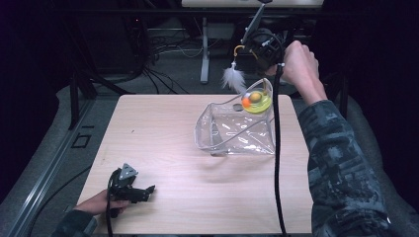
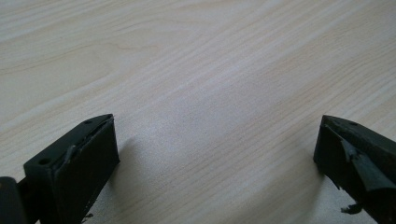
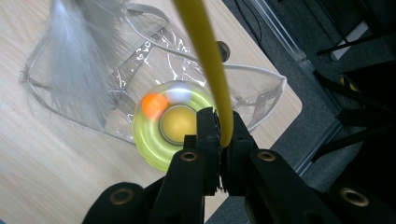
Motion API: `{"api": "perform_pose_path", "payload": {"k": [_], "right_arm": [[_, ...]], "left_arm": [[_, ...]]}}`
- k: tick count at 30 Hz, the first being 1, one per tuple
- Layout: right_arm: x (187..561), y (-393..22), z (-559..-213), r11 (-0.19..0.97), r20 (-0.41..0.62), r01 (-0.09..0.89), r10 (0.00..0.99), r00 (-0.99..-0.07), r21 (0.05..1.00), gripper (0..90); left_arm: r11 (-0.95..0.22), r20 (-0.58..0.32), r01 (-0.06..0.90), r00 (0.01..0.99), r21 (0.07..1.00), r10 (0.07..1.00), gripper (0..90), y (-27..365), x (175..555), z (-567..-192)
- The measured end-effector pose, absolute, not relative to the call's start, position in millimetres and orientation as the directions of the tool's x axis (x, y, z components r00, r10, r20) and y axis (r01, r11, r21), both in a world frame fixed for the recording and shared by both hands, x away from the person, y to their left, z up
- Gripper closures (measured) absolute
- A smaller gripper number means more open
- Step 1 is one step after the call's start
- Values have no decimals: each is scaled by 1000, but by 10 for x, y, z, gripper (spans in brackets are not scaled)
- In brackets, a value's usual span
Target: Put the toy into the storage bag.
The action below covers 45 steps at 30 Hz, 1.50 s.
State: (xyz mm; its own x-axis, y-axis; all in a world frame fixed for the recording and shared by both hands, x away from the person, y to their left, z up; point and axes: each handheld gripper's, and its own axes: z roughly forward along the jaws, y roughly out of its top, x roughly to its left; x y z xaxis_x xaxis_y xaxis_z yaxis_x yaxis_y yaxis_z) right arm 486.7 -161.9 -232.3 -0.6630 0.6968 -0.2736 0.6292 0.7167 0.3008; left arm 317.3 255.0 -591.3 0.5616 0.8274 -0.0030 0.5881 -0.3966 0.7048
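While the right gripper (image 3: 223, 133) hangs above the far right part of the counter (image 1: 163, 138), its fingers (image 3: 208, 128) are pressed together on a thin yellow wand (image 3: 205, 51), pinching its lower end. This wand belongs to a cat toy: in the high view a white feather (image 1: 233, 78) dangles from its hooked tip, and a yellow-green round base (image 1: 257, 102) with an orange ball (image 1: 245, 101) sits just under the gripper. The base lies at the far right rim of a clear plastic bag (image 1: 232, 133), whose open mouth seems to face up and to the far side. From the fingers, the bag lies straight below and a little to the left and near; the long axis of the wand runs upward and away from the base. My judgement is that the coming move turns on bringing the base down through the mouth of the bag.

The left gripper (image 1: 129, 190) rests on the near left corner of the counter, well apart from the bag, with its fingers (image 2: 74, 172) spread wide and nothing between them. The right hand (image 1: 299, 64) is clearly the nearer one.
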Motion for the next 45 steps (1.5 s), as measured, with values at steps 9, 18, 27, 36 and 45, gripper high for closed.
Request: {"api": "perform_pose_path", "payload": {"k": [9, 18, 27, 36, 45], "right_arm": [[4960, -1620, -2527, 708, -245, 639, 705, -665, 301, 875], [4998, -1611, -2677, 706, -228, 642, 706, -670, 299, 875], [5020, -1621, -2824, 703, -207, 656, 710, -673, 275, 875], [5016, -1686, -3051, 697, -182, 668, 715, -676, 260, 874], [5011, -1748, -3279, 688, -153, 683, 723, -674, 243, 875]], "left_arm": [[-397, -3, 588, 561, 705, 827, 0, 2550, 3173, -5913], [-396, -3, 588, 561, 705, 828, 0, 2550, 3173, -5913], [-397, -2, 588, 562, 705, 827, 0, 2551, 3173, -5913], [-397, -2, 588, 561, 705, 828, 0, 2550, 3173, -5913], [-396, -4, 588, 561, 705, 828, 0, 2549, 3172, -5913]]}}
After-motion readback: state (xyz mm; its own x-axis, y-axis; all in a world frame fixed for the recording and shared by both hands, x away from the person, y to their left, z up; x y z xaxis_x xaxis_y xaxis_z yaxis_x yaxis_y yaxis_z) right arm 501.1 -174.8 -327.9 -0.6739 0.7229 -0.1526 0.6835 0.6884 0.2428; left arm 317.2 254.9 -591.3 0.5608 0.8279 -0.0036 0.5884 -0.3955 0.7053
